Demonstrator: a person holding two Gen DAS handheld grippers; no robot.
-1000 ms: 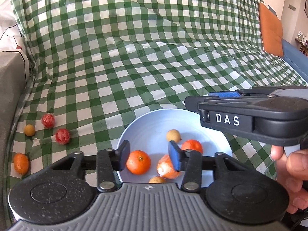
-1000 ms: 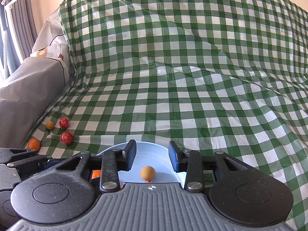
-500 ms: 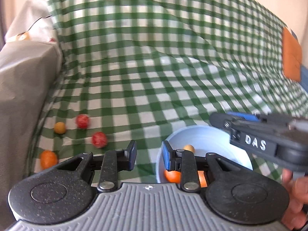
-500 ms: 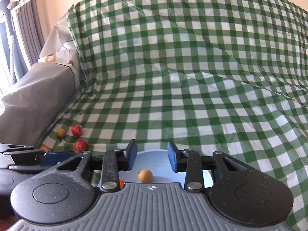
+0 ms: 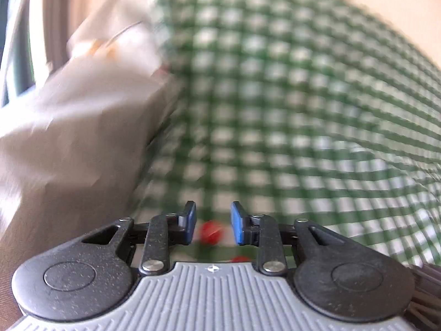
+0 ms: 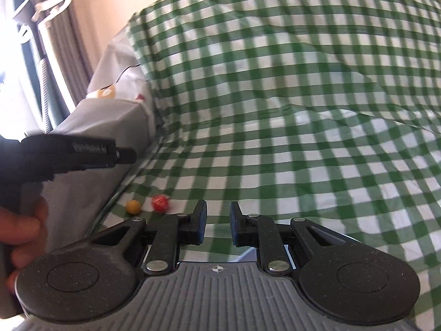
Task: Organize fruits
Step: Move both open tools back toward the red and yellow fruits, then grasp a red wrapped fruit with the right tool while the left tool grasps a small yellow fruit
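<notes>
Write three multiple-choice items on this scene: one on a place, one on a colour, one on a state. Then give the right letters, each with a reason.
1. In the left wrist view, where is the red fruit?
A. between the left gripper's fingers, beyond them
B. on the grey cushion
C. in a hand

2. What colour is the checked cloth?
A. blue and white
B. green and white
C. red and yellow

3. How is the right gripper?
A. shut on a fruit
B. open, holding nothing
C. out of view

Answers: 1 A, the fruit shows in the gap between the fingers. 2 B, green and white squares cover it. 3 B, cloth shows through the gap.
</notes>
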